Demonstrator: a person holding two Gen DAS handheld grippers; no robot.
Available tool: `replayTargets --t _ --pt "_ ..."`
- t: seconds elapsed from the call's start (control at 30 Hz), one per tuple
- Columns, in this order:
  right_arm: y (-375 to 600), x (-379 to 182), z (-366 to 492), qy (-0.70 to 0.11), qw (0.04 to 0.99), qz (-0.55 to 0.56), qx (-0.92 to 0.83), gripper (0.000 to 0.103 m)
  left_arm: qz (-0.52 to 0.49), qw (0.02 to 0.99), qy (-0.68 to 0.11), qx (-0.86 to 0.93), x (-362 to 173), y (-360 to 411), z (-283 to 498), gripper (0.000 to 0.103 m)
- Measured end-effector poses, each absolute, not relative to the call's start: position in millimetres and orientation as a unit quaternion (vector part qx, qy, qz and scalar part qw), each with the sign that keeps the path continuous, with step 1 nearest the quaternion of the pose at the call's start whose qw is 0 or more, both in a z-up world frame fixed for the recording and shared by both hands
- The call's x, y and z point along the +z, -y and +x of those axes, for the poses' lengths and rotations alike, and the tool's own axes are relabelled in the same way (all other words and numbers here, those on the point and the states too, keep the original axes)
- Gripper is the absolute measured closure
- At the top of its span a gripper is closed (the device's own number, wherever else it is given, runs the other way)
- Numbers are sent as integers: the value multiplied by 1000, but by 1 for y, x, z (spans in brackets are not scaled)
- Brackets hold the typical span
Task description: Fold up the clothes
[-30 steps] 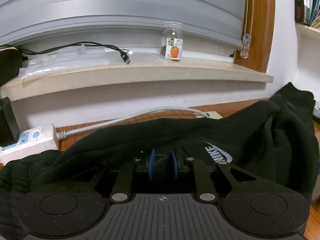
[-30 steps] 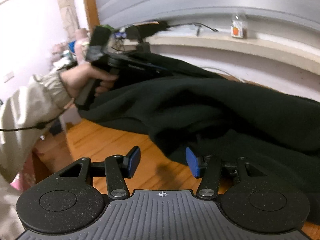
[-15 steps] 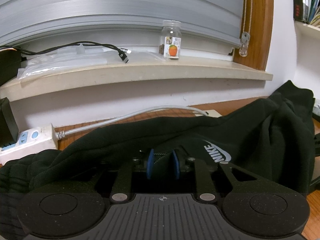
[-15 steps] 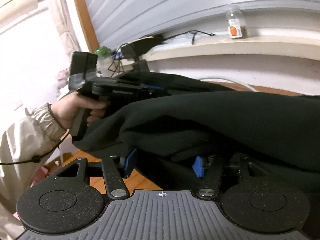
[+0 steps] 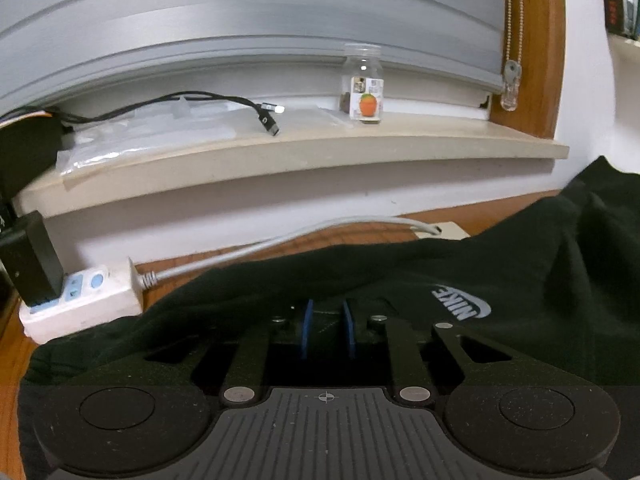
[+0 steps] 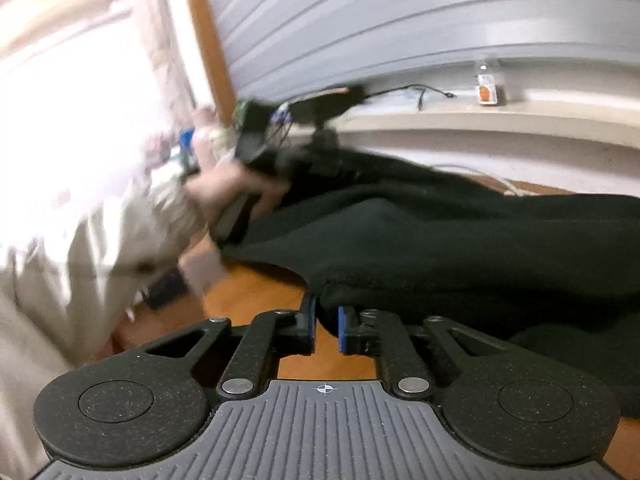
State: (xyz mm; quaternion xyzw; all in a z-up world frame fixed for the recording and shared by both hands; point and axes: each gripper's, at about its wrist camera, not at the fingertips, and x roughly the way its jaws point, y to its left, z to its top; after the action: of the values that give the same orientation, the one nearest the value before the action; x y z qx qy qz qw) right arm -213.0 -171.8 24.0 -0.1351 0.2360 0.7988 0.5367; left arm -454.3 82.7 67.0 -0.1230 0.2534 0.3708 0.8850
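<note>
The counter (image 6: 256, 300) is orange-brown wood, visible at lower centre of the right wrist view and along the left edge of the left wrist view. Behind it runs a white wall under a beige windowsill (image 5: 360, 152), with grey roller blinds (image 5: 248, 20) filling the upper frame and a wooden window frame (image 5: 536, 40) at upper right.

On the windowsill stand a clear jar (image 5: 363, 84) with an orange label, a black cable (image 5: 180, 104) and clear plastic bags (image 5: 152, 140). A white power strip (image 5: 84, 300) with a black adapter (image 5: 30, 260) lies at left centre on the counter, its grey cord (image 5: 280, 240) running right.

The black sweatshirt (image 5: 500, 272), bearing a white logo, is spread across the counter from centre to right.

The left gripper (image 5: 327, 332) is closed on a fold of the sweatshirt. The right gripper (image 6: 326, 328) has just closed; its blue pads pinch the sweatshirt's lower edge at bottom centre.

In the right wrist view, a hand (image 6: 228, 196) in a beige sleeve (image 6: 100, 260) appears blurred at centre left.
</note>
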Motion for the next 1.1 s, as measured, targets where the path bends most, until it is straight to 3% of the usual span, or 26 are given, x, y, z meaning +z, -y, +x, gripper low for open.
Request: replayTargets --t 0.17,0.23,0.27,0.33,0.37,0.5,0.57,0.6,0.93,1.0,1.1 --pt "177 6 -225 -248 550 -150 784 93 -118 885 -260 369 63 -83 -453 84" --pt "177 6 -228 -247 560 -146 777 87 -119 886 -259 366 61 -82 -454 84" --pt "177 6 -228 -246 566 -144 774 82 -120 886 -259 366 61 -82 -454 84" --pt "174 6 -228 -249 579 -135 764 52 -121 886 -259 365 60 -82 -454 84" --pt "171 5 -228 -253 585 -127 760 51 -120 886 -259 365 60 -82 -454 84" --pt "154 0 -226 -267 601 -104 746 53 -122 887 -257 363 59 -82 -456 84" --pt "154 0 -227 -267 596 -101 750 84 -119 887 -258 364 59 -82 -456 84" --pt "158 2 -229 -265 590 -102 756 88 -118 887 -258 365 58 -82 -455 84" --pt "184 0 -240 -273 564 -134 768 87 -124 888 -256 361 58 -83 -457 83" --pt "192 8 -237 -260 570 -138 767 86 -129 891 -251 355 61 -81 -460 77" --pt "200 20 -229 -247 583 -144 761 85 -136 897 -237 349 72 -71 -474 46"
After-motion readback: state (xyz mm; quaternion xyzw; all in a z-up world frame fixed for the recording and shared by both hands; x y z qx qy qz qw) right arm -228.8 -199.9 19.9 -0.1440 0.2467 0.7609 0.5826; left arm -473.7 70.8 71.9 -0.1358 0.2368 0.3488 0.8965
